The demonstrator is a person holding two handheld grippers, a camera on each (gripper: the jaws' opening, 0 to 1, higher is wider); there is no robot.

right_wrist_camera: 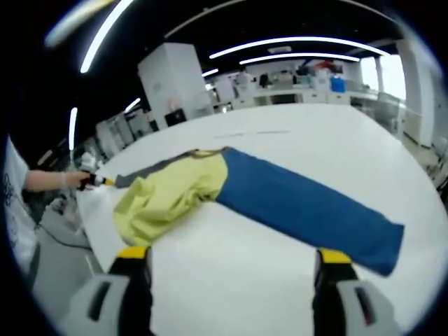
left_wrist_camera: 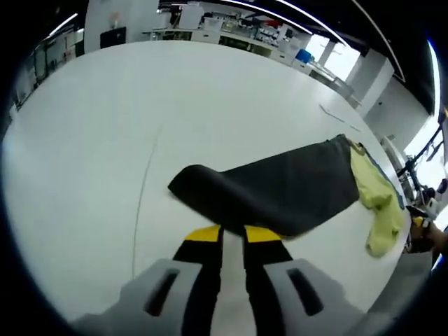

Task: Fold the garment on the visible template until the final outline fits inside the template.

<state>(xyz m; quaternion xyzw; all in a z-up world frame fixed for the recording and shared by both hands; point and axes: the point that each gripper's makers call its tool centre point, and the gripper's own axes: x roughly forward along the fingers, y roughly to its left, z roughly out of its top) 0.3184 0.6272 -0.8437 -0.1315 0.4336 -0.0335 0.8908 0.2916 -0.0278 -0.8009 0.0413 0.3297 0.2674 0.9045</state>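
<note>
**Garment stretched across the bench, one gripper pinching, one wide apart**

The big white bench (left_wrist_camera: 105, 140) takes up most of the left gripper view, running from the lower left up to a far edge near the top, with a faint thin line on its surface at centre left. Lying on it, the long garment (right_wrist_camera: 301, 203) sits mid-frame in the right gripper view: a blue cloth panel slanting to the lower right, a bunched yellow-green part at centre left, a dark grey strip just above that. In the left gripper view the same garment shows its dark grey side, rolled over at the near end, with the yellow-green part at the right edge.

The left gripper (left_wrist_camera: 233, 234) rises from the bottom centre, its yellow-tipped black jaws nearly together and meeting the dark fabric's near edge; gripping it, by the look of it. The right gripper (right_wrist_camera: 231, 257) stands at the bottom with jaws spread wide, nothing between them, short of the cloth.

At far left of the right gripper view, a person's hand (right_wrist_camera: 70, 180).
</note>
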